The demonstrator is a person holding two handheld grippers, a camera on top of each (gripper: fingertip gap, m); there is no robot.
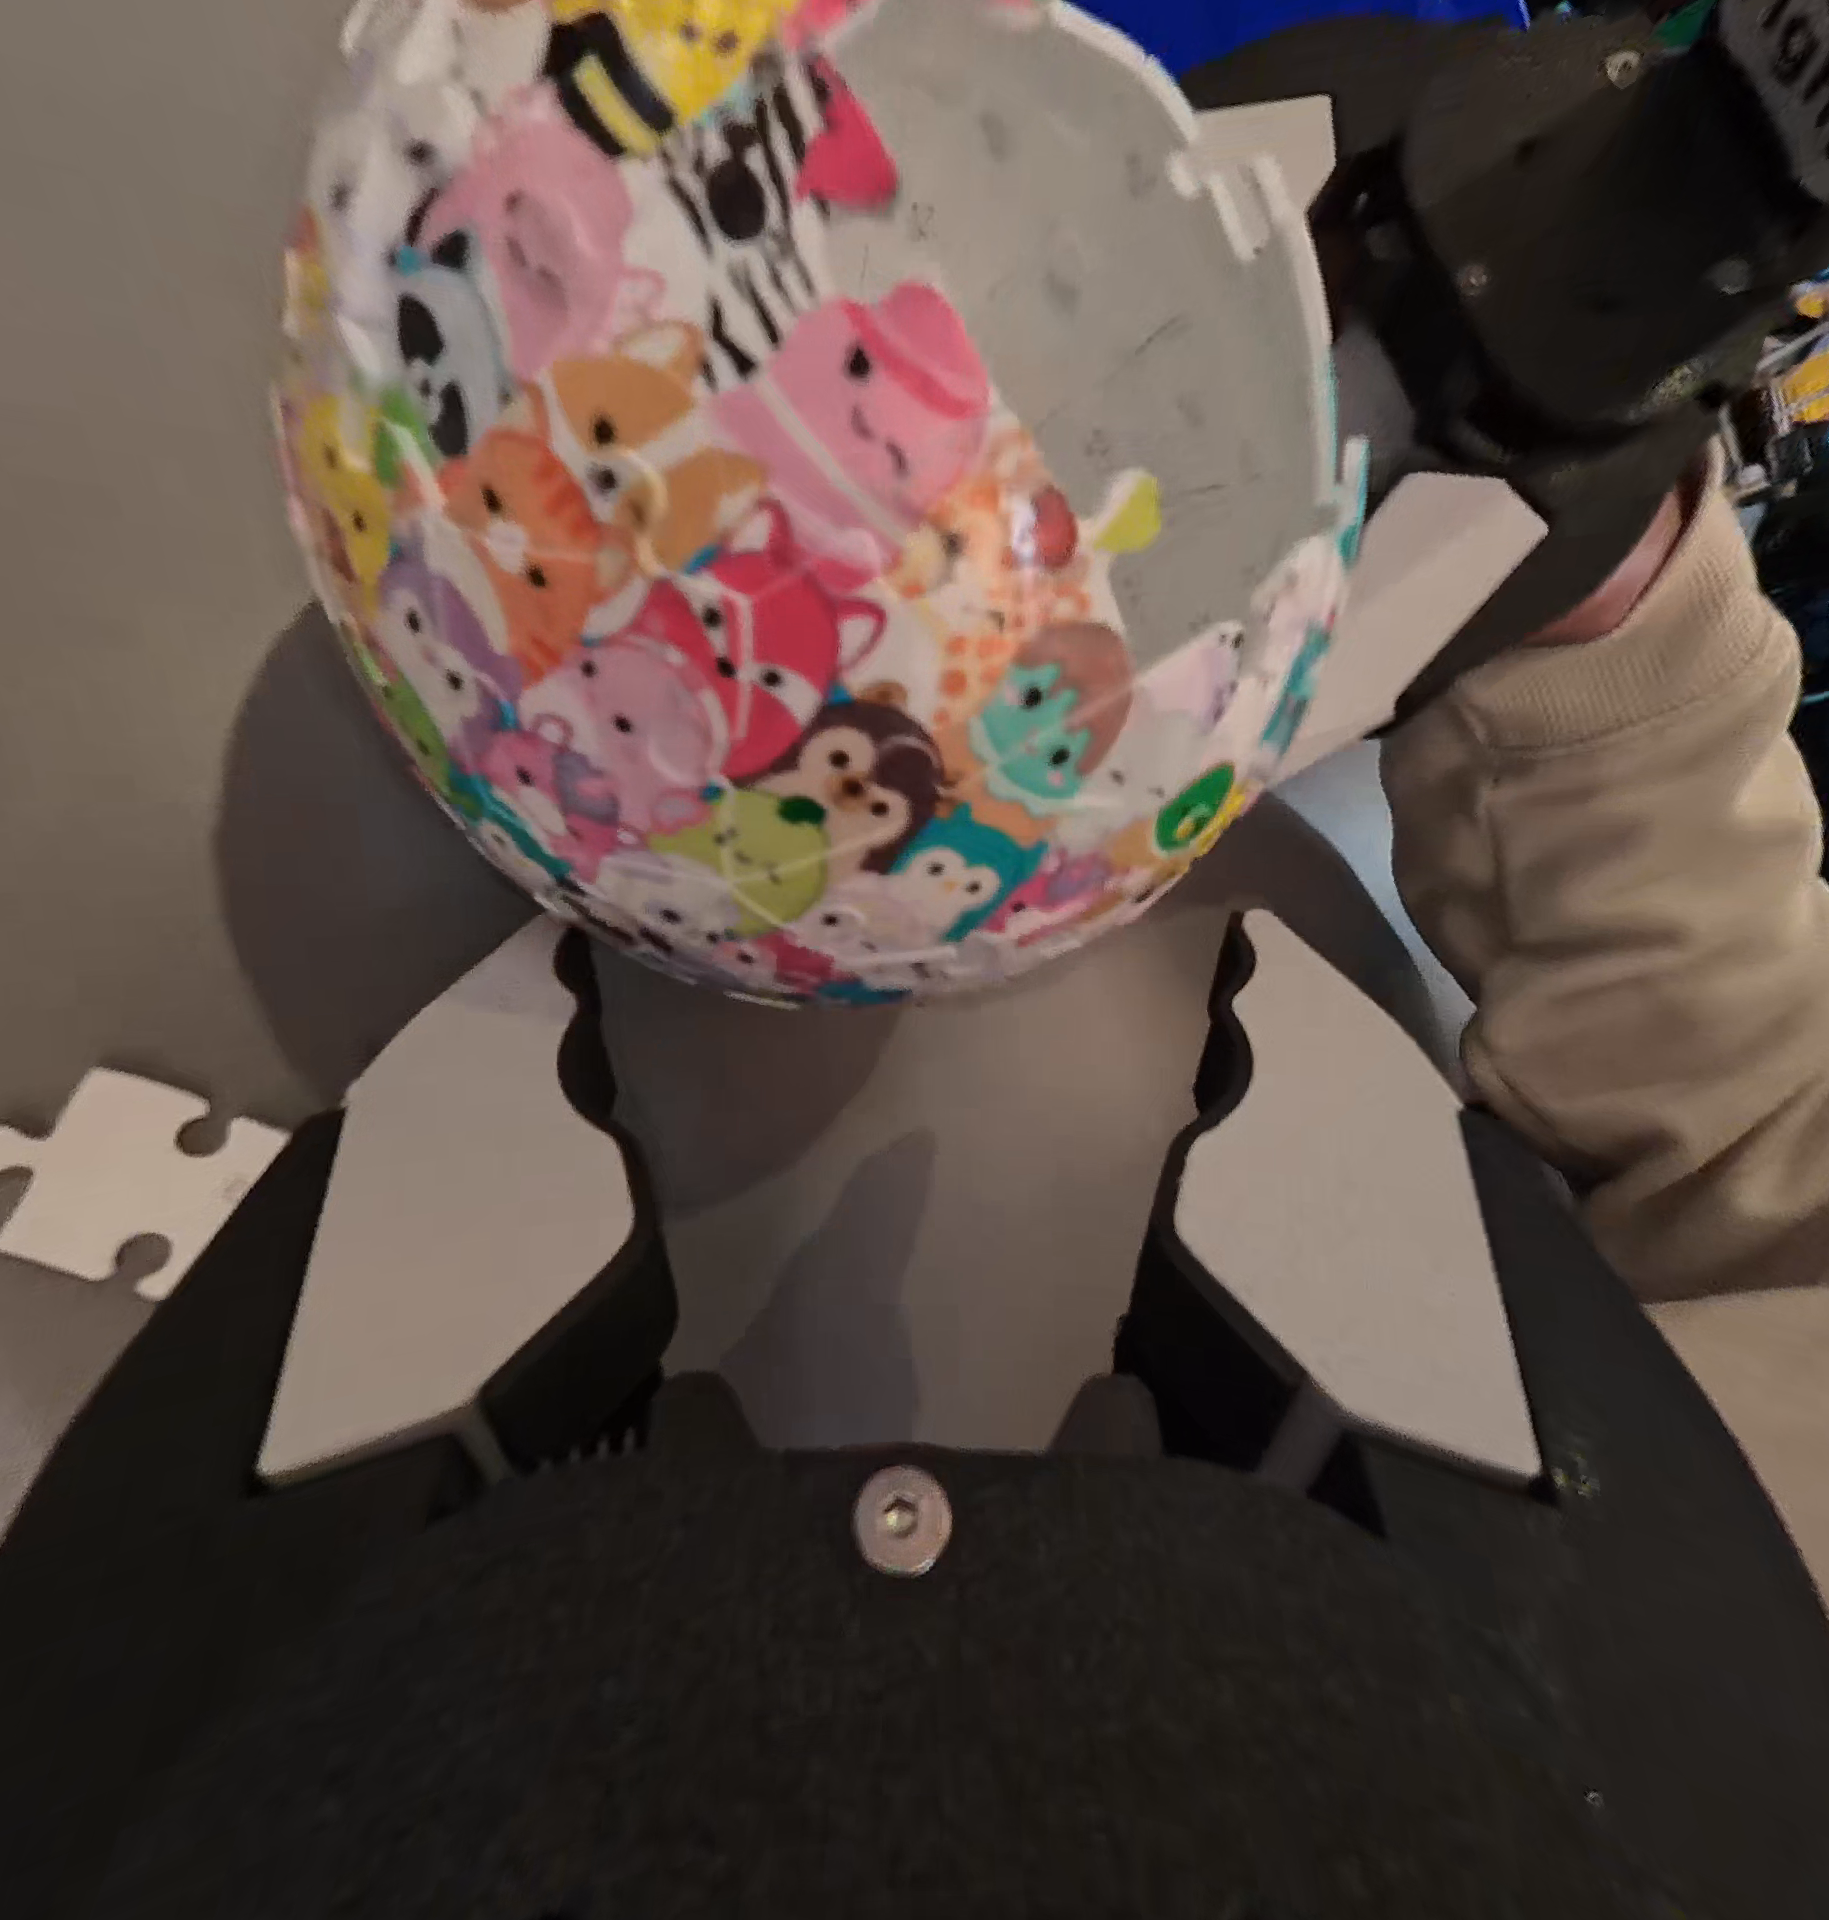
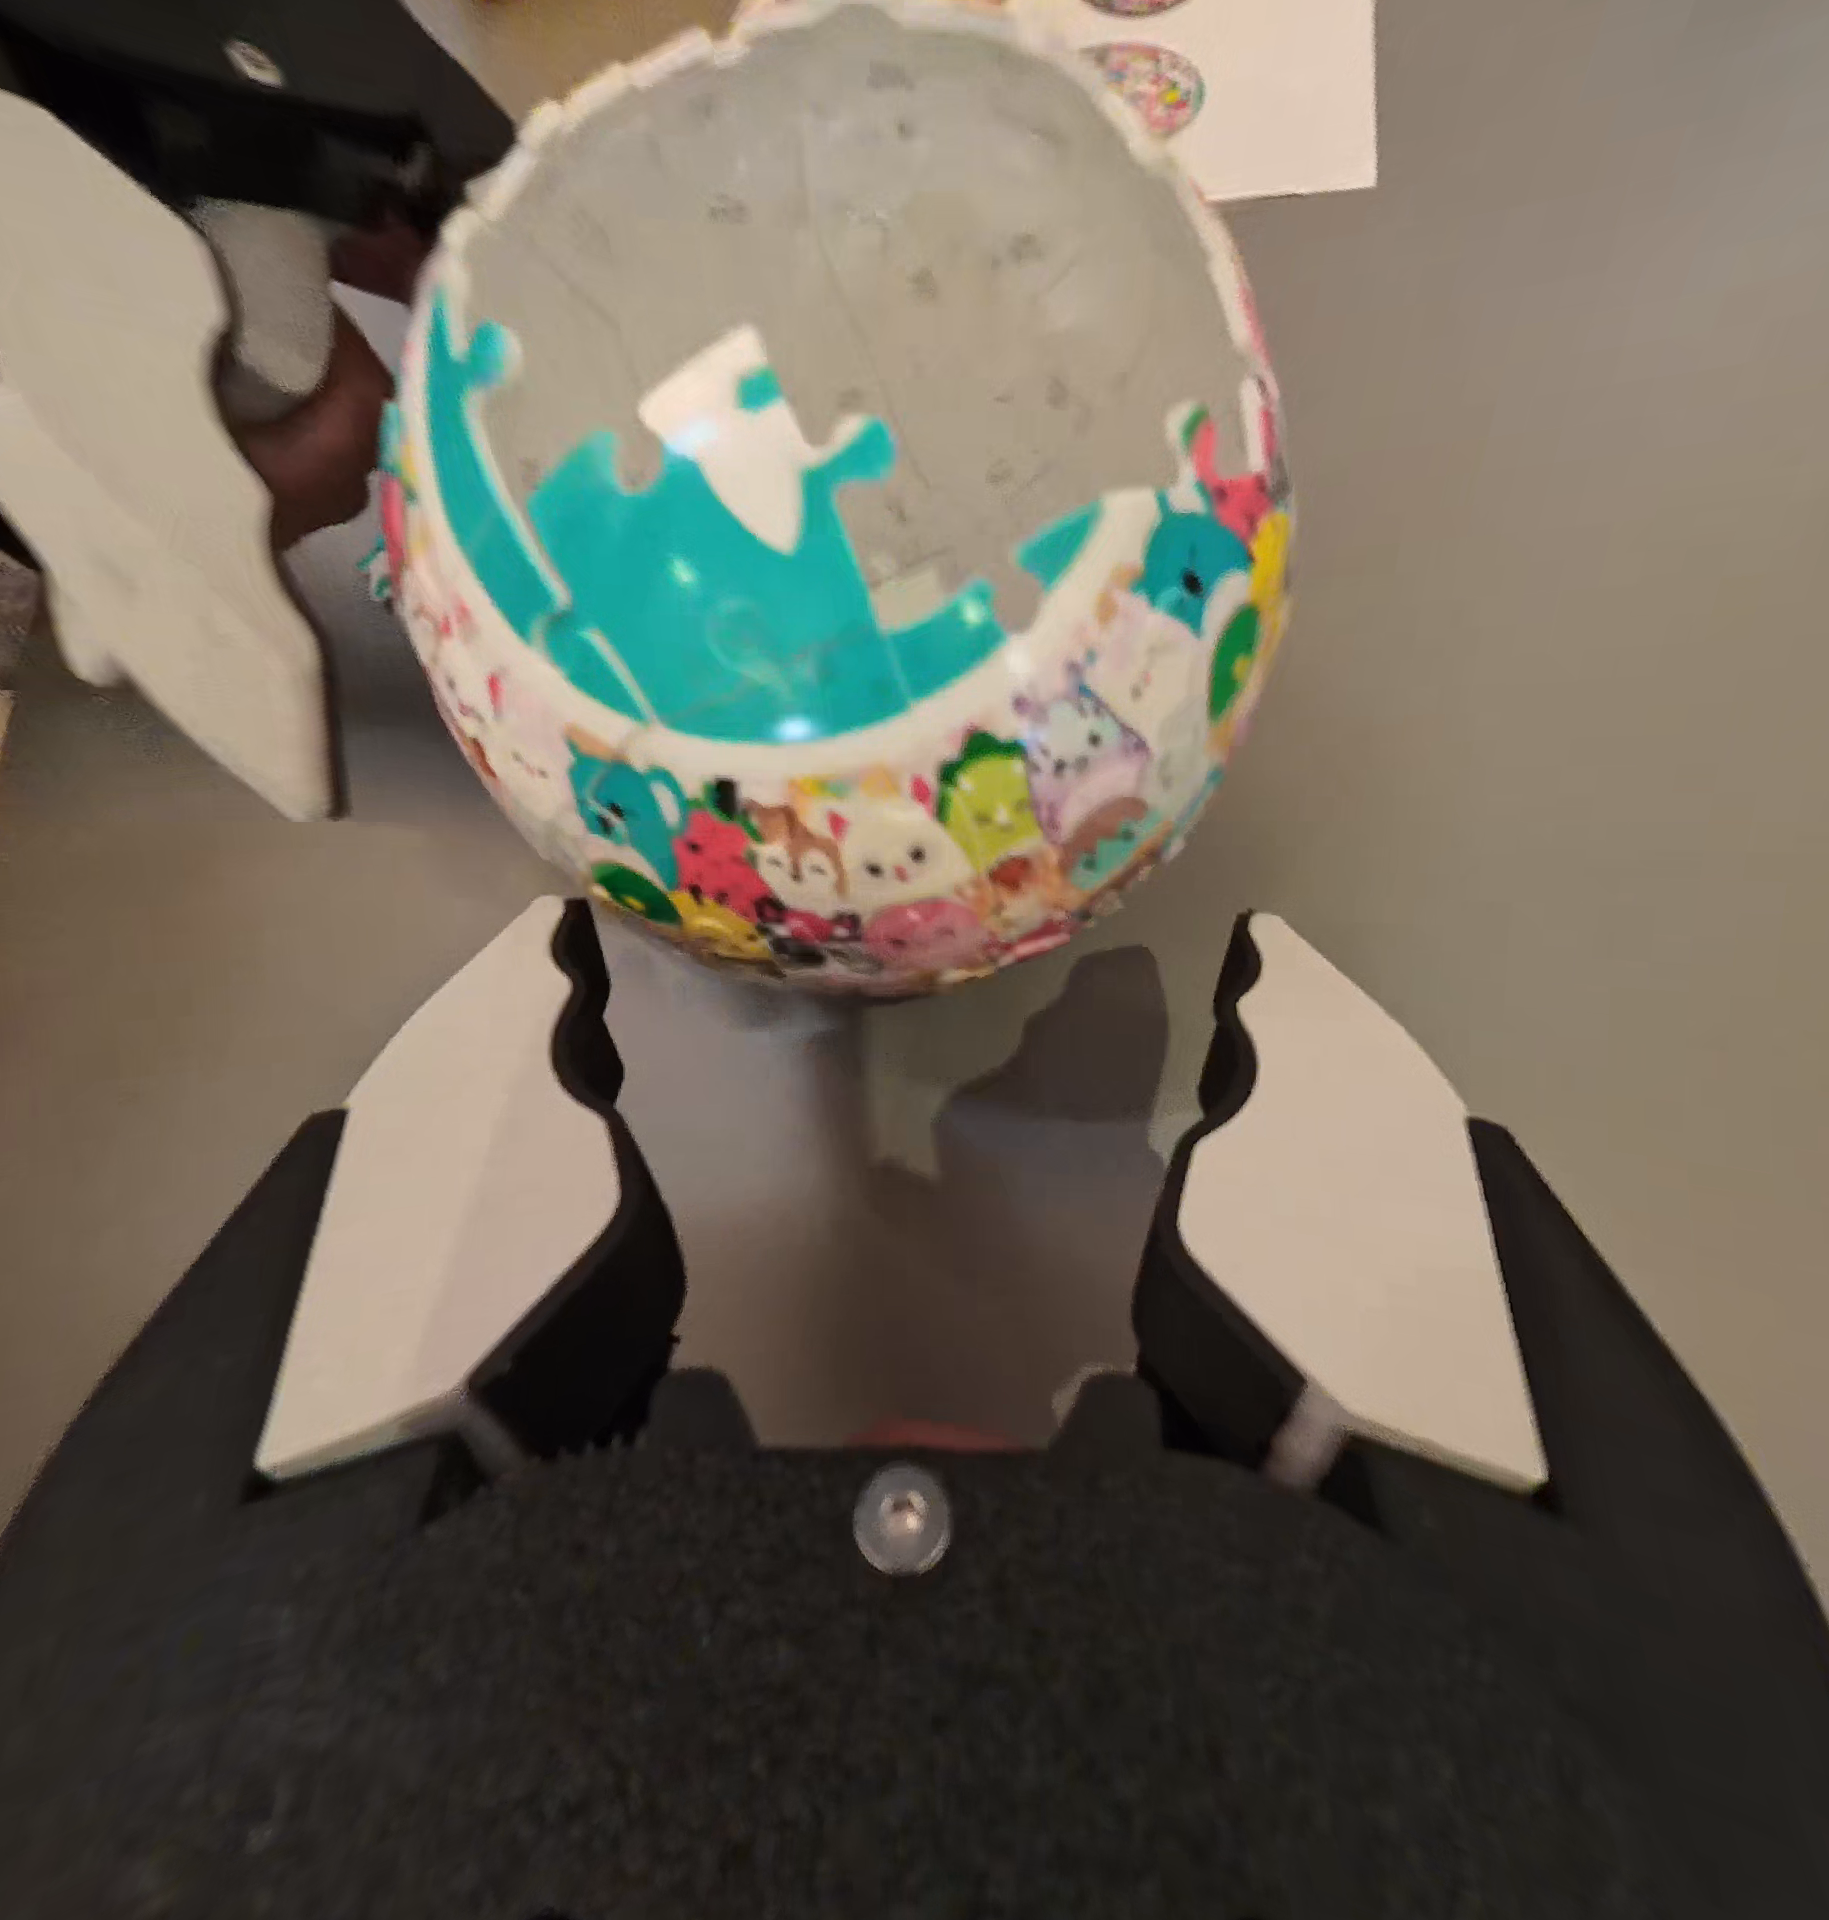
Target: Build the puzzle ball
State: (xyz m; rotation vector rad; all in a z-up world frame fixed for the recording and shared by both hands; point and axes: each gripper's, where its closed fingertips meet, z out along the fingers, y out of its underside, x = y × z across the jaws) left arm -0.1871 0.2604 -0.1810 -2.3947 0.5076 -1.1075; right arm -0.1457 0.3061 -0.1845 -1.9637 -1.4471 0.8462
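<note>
The half-built puzzle ball [image 1: 744, 540], printed with bright cartoon animals, sits on the grey worktop [image 1: 110, 520] between the two claws, its grey hollow inside showing through the unfinished gap. The left claw [image 1: 905, 997] has its fingers spread, empty, just short of the ball. The right claw [image 2: 905, 987] is likewise spread and empty. A loose white puzzle piece [image 1: 110, 1174] lies on the worktop left of the left claw.
</note>
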